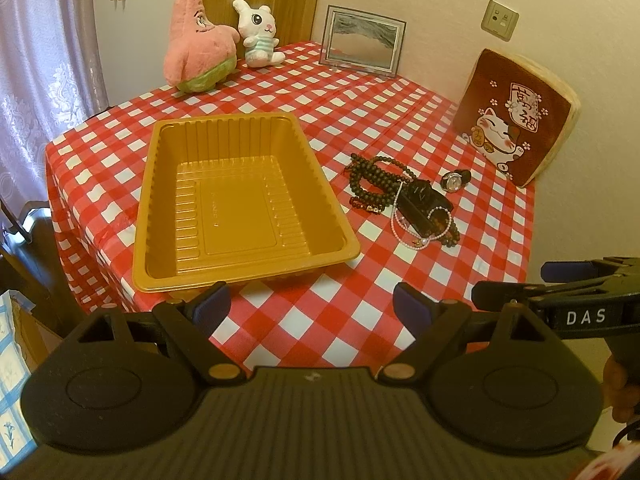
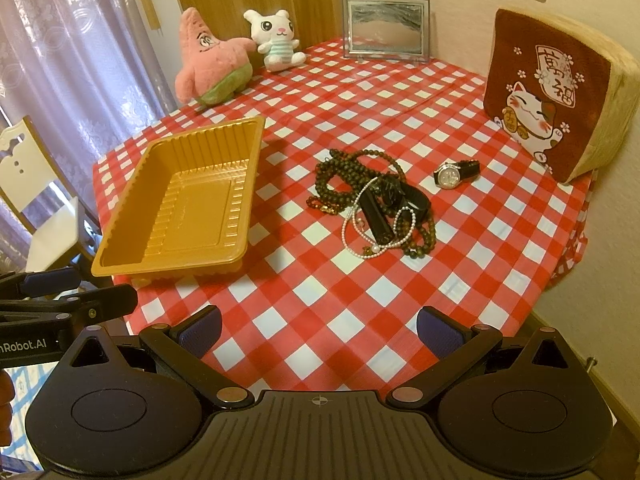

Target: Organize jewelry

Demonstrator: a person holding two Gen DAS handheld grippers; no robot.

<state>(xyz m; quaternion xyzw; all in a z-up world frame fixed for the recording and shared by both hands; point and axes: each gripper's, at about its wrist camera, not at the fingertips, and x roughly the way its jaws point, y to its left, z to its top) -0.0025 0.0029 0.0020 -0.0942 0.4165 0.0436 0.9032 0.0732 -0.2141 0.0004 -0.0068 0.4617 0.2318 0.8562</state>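
An empty golden plastic tray lies on the red-and-white checked table. To its right sits a tangled heap: dark bead strings, a white pearl necklace and a black band-like item. A wristwatch lies apart, further right. My left gripper hovers open near the table's front edge, by the tray's near corner. My right gripper is open too, above the near table edge, short of the heap. Each gripper shows at the side of the other's view.
A pink star plush and a white rabbit plush stand at the back. A framed picture and a lucky-cat cushion line the wall side. A chair stands left.
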